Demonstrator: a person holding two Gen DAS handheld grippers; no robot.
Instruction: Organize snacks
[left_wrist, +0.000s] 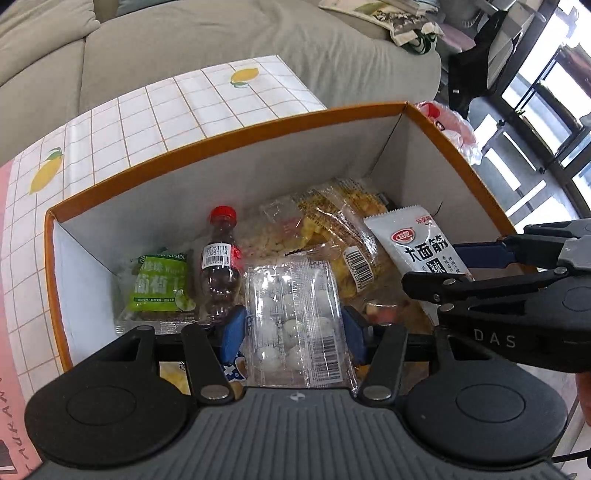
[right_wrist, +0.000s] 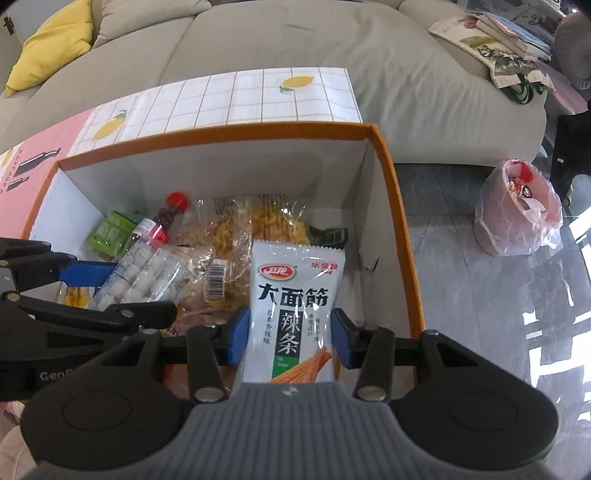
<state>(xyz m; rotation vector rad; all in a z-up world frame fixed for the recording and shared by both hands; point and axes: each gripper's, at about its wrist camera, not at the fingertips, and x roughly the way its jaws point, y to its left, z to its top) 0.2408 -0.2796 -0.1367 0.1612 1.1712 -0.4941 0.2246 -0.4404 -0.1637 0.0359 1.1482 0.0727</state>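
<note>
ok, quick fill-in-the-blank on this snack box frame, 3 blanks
1. The left gripper holds a clear packet of white ____ candies.
2. The right gripper holds the white latiao packet over the box with the ____ rim.
3. The small bottle in the box has a ____ cap.

Missing: round; orange; red

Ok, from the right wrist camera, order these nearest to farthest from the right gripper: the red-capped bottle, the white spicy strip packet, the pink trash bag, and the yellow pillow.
1. White packet: between the right gripper fingers.
2. Red-capped bottle: left, inside the box.
3. Pink bag: right, on the floor.
4. Yellow pillow: far left, on the sofa.
</note>
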